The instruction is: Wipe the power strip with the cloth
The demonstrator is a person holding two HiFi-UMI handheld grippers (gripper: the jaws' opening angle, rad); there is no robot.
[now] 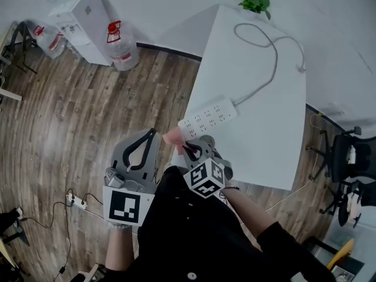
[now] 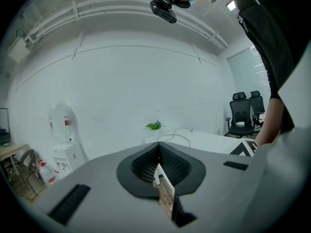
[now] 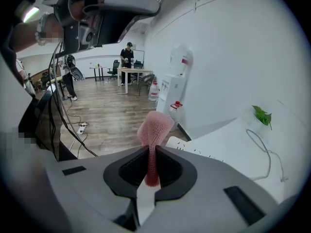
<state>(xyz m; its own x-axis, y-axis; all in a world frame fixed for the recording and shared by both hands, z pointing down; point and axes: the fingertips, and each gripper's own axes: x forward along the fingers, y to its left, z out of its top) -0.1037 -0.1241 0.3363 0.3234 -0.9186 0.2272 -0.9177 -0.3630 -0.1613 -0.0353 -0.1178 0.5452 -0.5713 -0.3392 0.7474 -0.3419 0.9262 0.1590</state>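
Cloth (image 3: 154, 127), pink and bunched, is pinched in my right tongs (image 3: 151, 152); my left tongs (image 2: 158, 154) are closed on nothing. The power strip (image 1: 208, 117) lies on the bench (image 1: 258, 140), by its near edge, just ahead of the cloth, so I should press the cloth flat and sweep lengthwise.

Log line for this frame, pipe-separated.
left gripper: shut, empty | right gripper: shut on cloth | cloth: beside power strip end, contact unclear

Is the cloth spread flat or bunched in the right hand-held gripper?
Bunched: the pink cloth sticks up as a narrow wad, pinched between the right hand-held gripper's closed jaws.
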